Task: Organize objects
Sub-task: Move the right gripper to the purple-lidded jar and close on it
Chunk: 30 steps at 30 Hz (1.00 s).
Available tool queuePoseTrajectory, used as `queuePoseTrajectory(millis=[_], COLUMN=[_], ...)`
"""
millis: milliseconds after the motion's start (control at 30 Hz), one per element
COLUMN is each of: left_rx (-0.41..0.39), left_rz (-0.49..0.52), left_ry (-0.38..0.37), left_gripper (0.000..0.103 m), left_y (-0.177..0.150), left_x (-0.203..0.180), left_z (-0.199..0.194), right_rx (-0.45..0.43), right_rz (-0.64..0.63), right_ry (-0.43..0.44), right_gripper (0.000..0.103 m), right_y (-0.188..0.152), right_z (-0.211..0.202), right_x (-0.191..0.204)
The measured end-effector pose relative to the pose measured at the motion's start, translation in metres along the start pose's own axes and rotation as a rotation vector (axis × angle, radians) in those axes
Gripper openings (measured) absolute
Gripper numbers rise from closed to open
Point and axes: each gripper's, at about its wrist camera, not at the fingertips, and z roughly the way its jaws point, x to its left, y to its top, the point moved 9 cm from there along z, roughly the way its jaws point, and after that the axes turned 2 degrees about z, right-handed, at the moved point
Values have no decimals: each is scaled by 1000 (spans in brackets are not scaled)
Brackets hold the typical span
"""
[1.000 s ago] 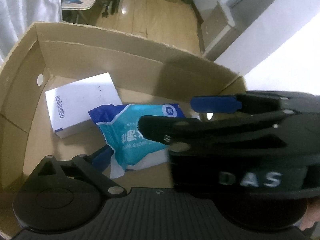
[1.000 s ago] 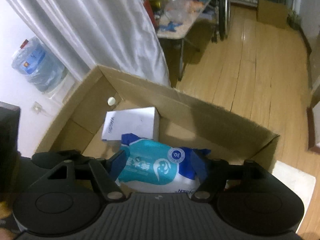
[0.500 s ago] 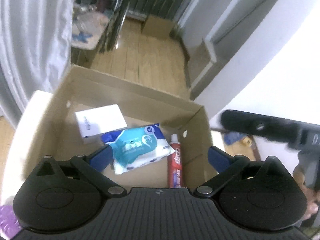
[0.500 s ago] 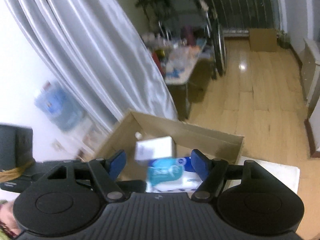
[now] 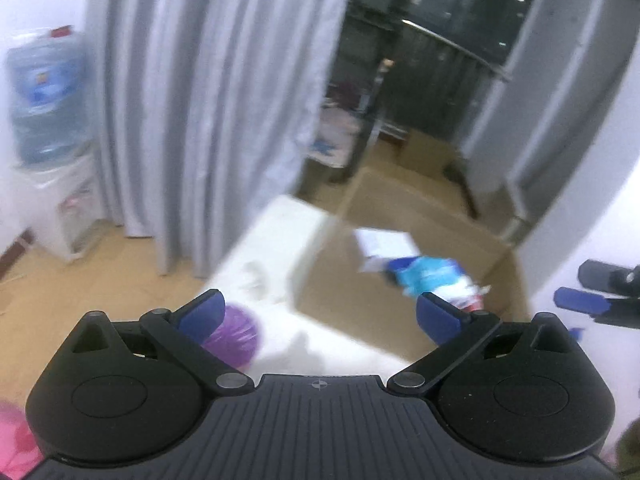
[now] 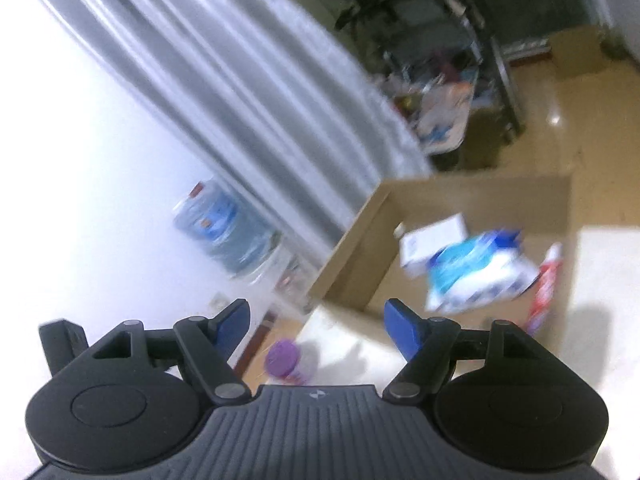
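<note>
An open cardboard box [image 5: 404, 200] [image 6: 352, 240] stands on a white table [image 5: 272, 248]. Inside it lie a white carton [image 5: 384, 242] [image 6: 434, 242], a blue pack of wipes [image 5: 432, 276] [image 6: 476, 272] and a red toothpaste tube [image 6: 546, 284]. A purple round thing [image 5: 236, 332] [image 6: 282, 358] sits on the table outside the box, near its left side. My left gripper [image 5: 320, 314] is open and empty, held above the table short of the box. My right gripper [image 6: 316, 320] is empty too, its jaws opening. A blue finger [image 5: 576, 302] of it shows at the right edge.
A grey curtain [image 5: 200, 100] hangs behind the table. A water dispenser bottle [image 5: 44, 96] [image 6: 216, 220] stands at the left by the white wall. Something pink [image 5: 12, 440] lies at the lower left. Beyond the box is a wooden floor with a cluttered table [image 6: 440, 116].
Both grippers have drawn back and up from the box, and their views have swung left. The wipes pack that sat between the right fingers now lies in the box.
</note>
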Motion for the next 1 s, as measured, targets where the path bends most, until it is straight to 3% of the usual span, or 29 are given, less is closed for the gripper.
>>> queuePoseTrajectory(millis=[167,367,733,800,1000], left_rx=[37,33,58,80,121], left_rz=[69,169,197,188,162], left_ry=[112,159,90,70,20], left_gripper=[102,102,90,80,73], left_y=[-31,-45,-55,-57,-65], left_x=[24,42,67,71,76], left_z=[16,42,83,91,106], right_rx=[121,200,256,263,282], right_rz=[48,47,103,101,94], right_ry=[26,13,-57,-74,-125], right_gripper=[77,77,70,68,64], right_y=[-42,-78,-97,-99,-102], right_z=[53,101,197,211,240], right_x=[16,34,30,29,20])
